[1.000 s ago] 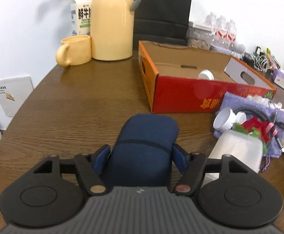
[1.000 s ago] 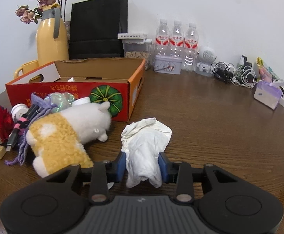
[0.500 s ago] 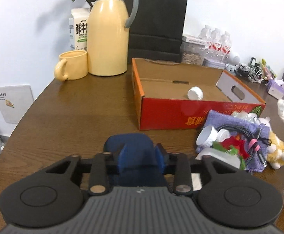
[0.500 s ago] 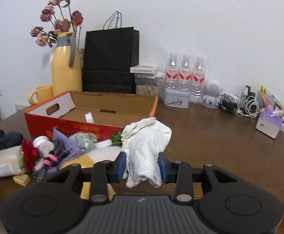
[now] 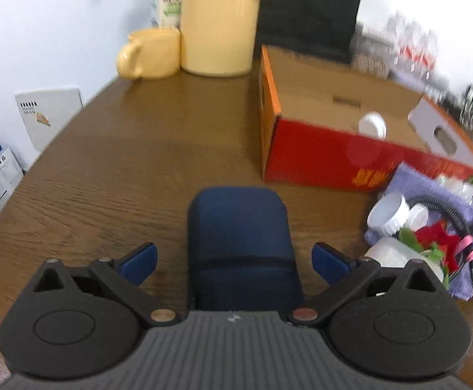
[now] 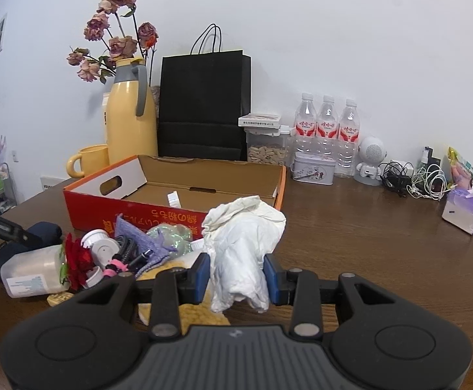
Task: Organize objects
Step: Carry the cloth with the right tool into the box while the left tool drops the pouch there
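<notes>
One white cap (image 5: pixel 372 124) in cardboard box (image 5: pixel 314 157), L gripper (image 5: pixel 234 261) opening round navy pouch (image 5: pixel 239 243), R gripper (image 6: pixel 237 278) clamps white cloth (image 6: pixel 241 253).

Against the wall I see a yellow jug (image 6: pixel 131 120) holding dried roses (image 6: pixel 116 35); beside it a black paper bag (image 6: pixel 203 107). Further along the counter (image 6: pixel 382 247) stand three water bottles (image 6: pixel 327 130); then a small white robot figure (image 6: pixel 370 162).

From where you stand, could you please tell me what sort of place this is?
Probably a home or small office: a wooden table against a wall, holding a yellow thermos with dried flowers, bottled water and tangled chargers.
</notes>
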The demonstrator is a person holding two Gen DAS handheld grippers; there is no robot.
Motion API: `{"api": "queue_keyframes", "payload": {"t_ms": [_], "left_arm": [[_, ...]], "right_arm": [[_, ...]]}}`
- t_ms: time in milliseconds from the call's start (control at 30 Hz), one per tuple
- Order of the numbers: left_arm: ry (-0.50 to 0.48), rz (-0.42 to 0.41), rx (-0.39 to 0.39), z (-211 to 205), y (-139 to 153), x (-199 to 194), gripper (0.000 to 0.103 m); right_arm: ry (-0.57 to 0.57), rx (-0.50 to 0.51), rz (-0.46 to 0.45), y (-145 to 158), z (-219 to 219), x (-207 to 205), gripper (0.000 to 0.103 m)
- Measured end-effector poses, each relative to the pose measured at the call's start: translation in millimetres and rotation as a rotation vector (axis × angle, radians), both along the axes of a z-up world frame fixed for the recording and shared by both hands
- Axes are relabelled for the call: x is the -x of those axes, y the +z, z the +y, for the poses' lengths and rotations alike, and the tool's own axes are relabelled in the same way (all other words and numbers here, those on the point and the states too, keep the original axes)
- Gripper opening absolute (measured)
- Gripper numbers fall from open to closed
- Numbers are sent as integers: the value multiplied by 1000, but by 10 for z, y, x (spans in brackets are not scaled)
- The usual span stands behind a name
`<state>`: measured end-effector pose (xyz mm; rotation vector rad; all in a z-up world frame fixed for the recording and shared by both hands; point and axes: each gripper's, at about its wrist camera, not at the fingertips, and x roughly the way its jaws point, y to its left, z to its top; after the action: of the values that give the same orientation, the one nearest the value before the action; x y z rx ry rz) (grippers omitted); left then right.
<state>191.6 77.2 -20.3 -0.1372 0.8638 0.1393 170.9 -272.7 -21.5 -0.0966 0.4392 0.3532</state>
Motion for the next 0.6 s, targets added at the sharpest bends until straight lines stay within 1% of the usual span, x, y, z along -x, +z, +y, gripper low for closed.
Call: {"api": "queue_keyframes", "payload": {"t_ms": [100, 133, 200, 233, 300, 367, 467, 567, 600], "left_arm": [[5, 65, -10, -30, -61, -101, 103], [19, 71, -5, -17, -66, -120, 103], [33, 82, -35, -21, -77, -142, 103], [32, 78, -38, -21, -92, -132, 103], [38, 70, -64, -44, -88, -93, 92], [16, 50, -62, -70, -43, -63, 71], [13, 41, -53, -87, -9, -34, 67], [7, 23, -66, -105, 18, 11, 65], [5, 14, -59, -98, 33, 28, 65]], "right_arm": [[-1, 0, 0, 3, 0, -1, 35], [-1, -1, 0, 6, -3, 1, 35], [2, -5, 0, 9, -9, 10, 35], [4, -7, 0, 7, -10, 11, 35], [8, -11, -1, 4, -16, 17, 35], [10, -12, 0, 0, -17, 14, 35], [12, -14, 0, -3, -16, 4, 35], [17, -18, 0, -7, -3, 5, 35], [19, -17, -1, -5, 3, 5, 35]]}}
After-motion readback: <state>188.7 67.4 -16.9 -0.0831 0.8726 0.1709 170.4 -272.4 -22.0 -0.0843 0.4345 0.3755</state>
